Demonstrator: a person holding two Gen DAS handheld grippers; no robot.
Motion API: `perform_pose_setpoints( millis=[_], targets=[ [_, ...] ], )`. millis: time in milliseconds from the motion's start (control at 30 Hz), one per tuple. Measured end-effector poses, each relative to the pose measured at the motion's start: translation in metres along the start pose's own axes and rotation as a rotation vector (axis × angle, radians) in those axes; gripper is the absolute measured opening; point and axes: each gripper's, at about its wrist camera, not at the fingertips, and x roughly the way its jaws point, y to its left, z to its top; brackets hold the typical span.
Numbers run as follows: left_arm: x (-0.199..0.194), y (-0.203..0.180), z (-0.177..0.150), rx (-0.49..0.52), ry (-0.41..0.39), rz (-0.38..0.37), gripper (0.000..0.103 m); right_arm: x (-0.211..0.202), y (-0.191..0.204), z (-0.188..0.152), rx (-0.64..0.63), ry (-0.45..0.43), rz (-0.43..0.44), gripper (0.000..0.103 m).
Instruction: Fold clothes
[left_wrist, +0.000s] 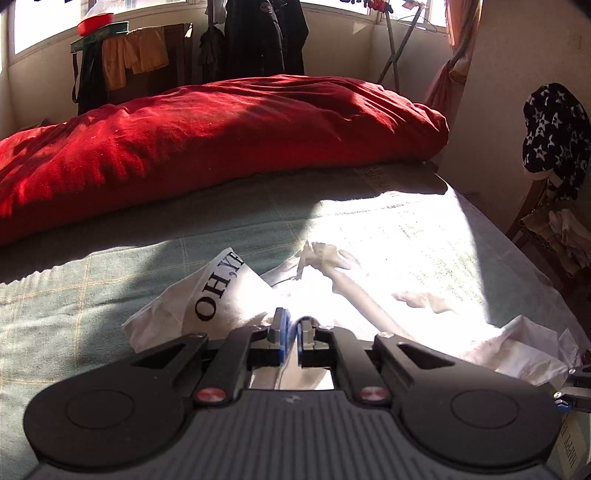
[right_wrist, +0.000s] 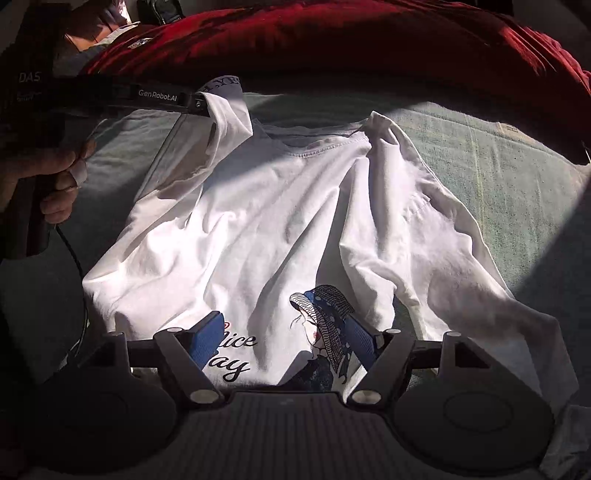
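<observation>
Right wrist view: right gripper (right_wrist: 279, 338) jaws spread over the white T-shirt (right_wrist: 258, 221); at 10 o'clock, left gripper (right_wrist: 201, 105) pinches its sleeve.

Two fisheye wrist views sit low and close over a bed, each looking forward along its own fingers toward the red duvet (left_wrist: 207, 147) filling the upper frame, both sharing the white T-shirt (right_wrist: 280, 221) mid-frame.
</observation>
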Motion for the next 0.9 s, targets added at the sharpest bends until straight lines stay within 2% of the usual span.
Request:
perform_pose_setpoints(
  millis=[133,267,400,533,633,700,733,800,900],
  targets=[
    [0.026,-0.039,-0.007,0.087,0.053,-0.046,0.003,-0.009,-0.014,-0.013,0.04,-0.014,-0.002,0.076],
    [0.045,-0.057,-0.023,0.123,0.155,-0.052,0.004,-0.015,-0.022,-0.02,0.067,-0.031,0.011,0.076],
    [0.033,-0.061,-0.034,0.131,0.194,-0.063,0.005,-0.018,-0.023,-0.024,0.059,-0.052,0.033,0.077],
    [0.004,-0.048,-0.036,0.079,0.214,-0.106,0.009,-0.017,-0.02,-0.024,0.047,-0.058,0.035,0.079],
    [-0.023,-0.032,-0.04,0.024,0.22,-0.159,0.021,-0.016,-0.013,-0.021,0.052,-0.07,0.014,0.079],
    [-0.043,-0.019,-0.045,-0.012,0.196,-0.207,0.046,-0.015,-0.008,-0.018,0.056,-0.077,-0.001,0.08],
    [-0.054,-0.011,-0.049,-0.033,0.183,-0.218,0.05,-0.015,-0.005,-0.017,0.058,-0.081,-0.009,0.08],
    [-0.07,0.005,-0.058,-0.071,0.174,-0.212,0.052,-0.014,0.0,-0.014,0.062,-0.089,-0.024,0.08],
    [-0.08,0.036,-0.078,-0.087,0.18,-0.138,0.052,-0.01,0.016,-0.006,0.063,-0.09,-0.037,0.08]
  ],
)
